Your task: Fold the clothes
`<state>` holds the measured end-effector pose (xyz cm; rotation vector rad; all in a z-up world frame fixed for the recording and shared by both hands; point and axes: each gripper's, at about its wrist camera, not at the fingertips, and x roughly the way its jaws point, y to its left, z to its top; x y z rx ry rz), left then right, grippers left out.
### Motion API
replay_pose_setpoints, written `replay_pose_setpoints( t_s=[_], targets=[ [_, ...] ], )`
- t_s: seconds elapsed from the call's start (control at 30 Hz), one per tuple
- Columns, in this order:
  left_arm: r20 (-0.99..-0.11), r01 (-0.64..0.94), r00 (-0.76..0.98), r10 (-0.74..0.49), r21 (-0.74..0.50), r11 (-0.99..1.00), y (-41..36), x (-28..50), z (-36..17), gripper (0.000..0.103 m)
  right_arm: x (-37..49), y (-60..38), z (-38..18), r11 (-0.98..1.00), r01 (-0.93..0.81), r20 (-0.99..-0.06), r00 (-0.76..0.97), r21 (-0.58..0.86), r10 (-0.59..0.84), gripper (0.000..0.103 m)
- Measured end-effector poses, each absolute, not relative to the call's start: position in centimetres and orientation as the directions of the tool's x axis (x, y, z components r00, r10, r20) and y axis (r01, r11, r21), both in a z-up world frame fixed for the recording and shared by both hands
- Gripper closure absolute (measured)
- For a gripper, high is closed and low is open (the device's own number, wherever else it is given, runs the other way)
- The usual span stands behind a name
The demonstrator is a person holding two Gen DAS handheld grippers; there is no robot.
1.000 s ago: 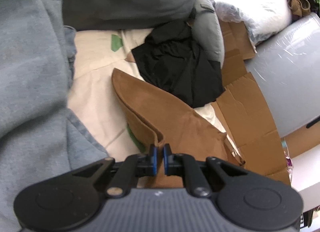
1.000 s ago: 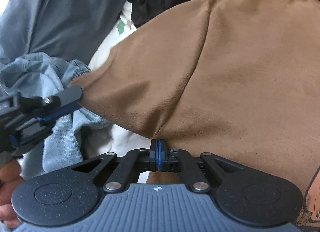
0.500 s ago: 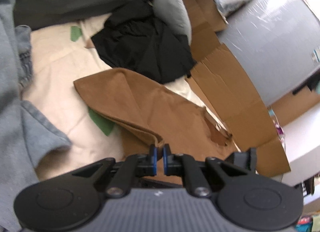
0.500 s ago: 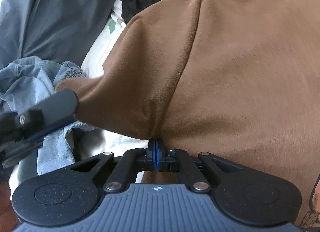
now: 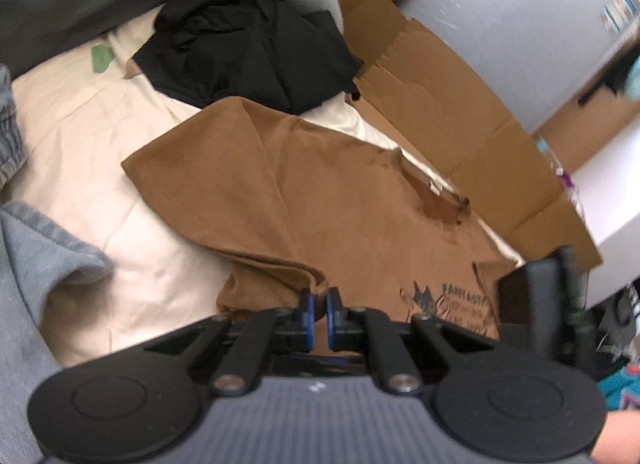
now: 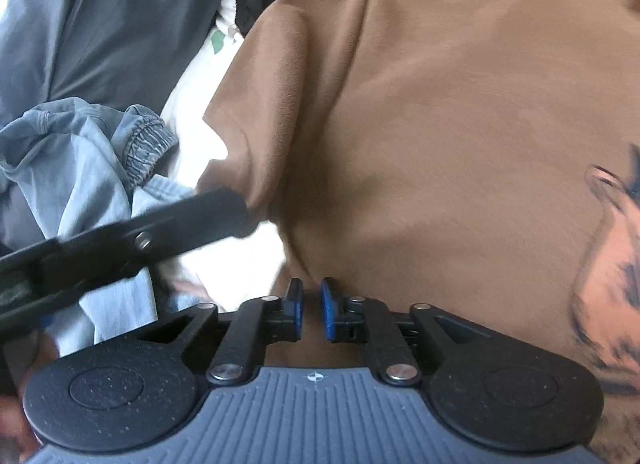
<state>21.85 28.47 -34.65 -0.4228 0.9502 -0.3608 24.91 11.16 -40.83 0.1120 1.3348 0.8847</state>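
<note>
Left wrist view: brown shirt [image 5: 340,200] is kept clamped in left tongs [image 5: 319,306] while right tongs [image 6: 311,309], opening, should be withdrawn cleanly.

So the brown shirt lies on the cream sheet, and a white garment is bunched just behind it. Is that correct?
Not quite: the garment bunched behind the brown shirt is black, not white. The left wrist view shows it. The shirt does lie on the cream sheet.

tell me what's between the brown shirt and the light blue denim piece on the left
A bare strip of cream bedsheet separates the brown shirt from the light blue denim piece, seen in the left wrist view.
</note>
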Motion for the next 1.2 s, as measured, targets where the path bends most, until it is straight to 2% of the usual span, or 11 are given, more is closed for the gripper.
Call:
replay_pose_setpoints(
  t_s=[0.17,0.4,0.67,0.9,1.1,1.2],
  targets=[
    [-0.722,0.179,0.516,-0.460,-0.435,0.883,26.7,21.4,-34.9,0.097,24.2,7.3,-39.4,0.729,-0.455,-0.810,0.028,0.512,0.586,0.077],
    [-0.752,0.280,0.487,-0.444,-0.347,0.895,24.3,20.5,-35.5,0.097,23.4,3.0,-38.2,0.774,-0.414,-0.827,0.082,0.480,0.556,0.077],
    [-0.841,0.347,0.381,-0.383,-0.254,0.903,23.0,20.4,-36.1,0.092,22.9,0.8,-37.4,0.798,-0.367,-0.826,0.122,0.478,0.550,0.077],
    [-0.828,0.347,0.412,-0.380,-0.243,0.906,24.1,20.6,-33.2,0.087,22.2,0.1,-36.3,0.802,-0.334,-0.809,0.160,0.495,0.566,0.076],
    [-0.838,0.278,0.475,-0.268,-0.146,0.949,25.1,22.8,-32.5,0.076,22.0,-0.8,-35.7,0.802,-0.332,-0.802,0.180,0.496,0.570,0.076],
    [-0.830,0.264,0.510,-0.225,-0.097,0.960,25.4,24.1,-32.2,0.075,21.9,-1.2,-35.6,0.803,-0.333,-0.802,0.184,0.493,0.569,0.076]
  ],
)
